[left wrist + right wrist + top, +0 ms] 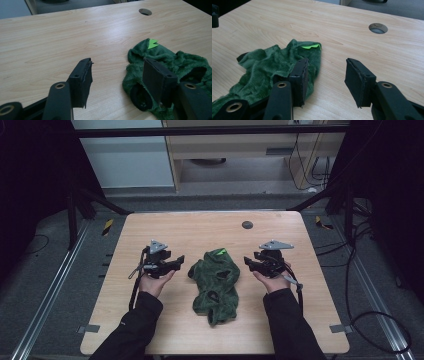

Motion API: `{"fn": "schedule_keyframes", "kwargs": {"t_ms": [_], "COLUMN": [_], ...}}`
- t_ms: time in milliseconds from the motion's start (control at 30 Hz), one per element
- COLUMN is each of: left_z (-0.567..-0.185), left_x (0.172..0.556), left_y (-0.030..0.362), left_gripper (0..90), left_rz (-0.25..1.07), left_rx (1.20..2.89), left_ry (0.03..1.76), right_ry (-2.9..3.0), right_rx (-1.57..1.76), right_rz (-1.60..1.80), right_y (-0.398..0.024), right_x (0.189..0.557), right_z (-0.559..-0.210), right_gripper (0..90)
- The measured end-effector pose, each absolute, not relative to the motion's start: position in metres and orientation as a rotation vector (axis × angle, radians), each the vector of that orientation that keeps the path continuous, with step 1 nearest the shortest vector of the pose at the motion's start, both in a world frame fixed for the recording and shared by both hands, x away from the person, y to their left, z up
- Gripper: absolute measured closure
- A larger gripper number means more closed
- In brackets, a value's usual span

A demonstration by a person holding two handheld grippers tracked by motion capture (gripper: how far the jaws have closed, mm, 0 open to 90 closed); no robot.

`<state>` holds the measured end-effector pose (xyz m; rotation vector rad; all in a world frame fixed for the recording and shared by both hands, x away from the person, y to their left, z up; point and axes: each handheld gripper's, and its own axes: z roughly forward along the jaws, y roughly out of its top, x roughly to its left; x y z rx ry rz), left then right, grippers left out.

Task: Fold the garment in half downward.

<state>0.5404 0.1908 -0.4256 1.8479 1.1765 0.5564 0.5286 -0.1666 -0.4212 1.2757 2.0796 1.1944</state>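
Note:
A crumpled dark green fleece garment (216, 280) lies in the middle of the wooden table (150, 320), with a bright green tag (220, 252) at its far end. My left gripper (179, 261) is just left of it, jaws open and pointing at the cloth, with nothing between them. My right gripper (247, 261) mirrors it on the right, also open and empty. In the left gripper view the garment (165, 56) lies behind the right jaw of the left gripper (117, 65). In the right gripper view the garment (269, 62) lies behind the left jaw of the right gripper (327, 63).
A round cable hole (247, 224) sits near the table's far edge, beyond the garment. Grey tape strips (88, 328) mark the near corners. Cables trail from both grippers and across the floor at the right (370, 320). Dark frame posts stand at the far corners.

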Motion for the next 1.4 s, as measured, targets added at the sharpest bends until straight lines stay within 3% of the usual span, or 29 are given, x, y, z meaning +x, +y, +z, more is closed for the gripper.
{"fn": "schedule_keyframes", "kwargs": {"t_ms": [1400], "left_z": [-0.464], "left_x": [0.584], "left_y": [0.143], "left_gripper": [47.0], "left_rz": [0.466], "left_rx": [1.98], "left_ry": [1.205], "right_ry": [2.162], "right_rx": [1.352], "right_rz": [1.15], "right_y": [-0.127], "right_x": [0.57], "right_z": [-0.461], "right_gripper": [56.4]}}
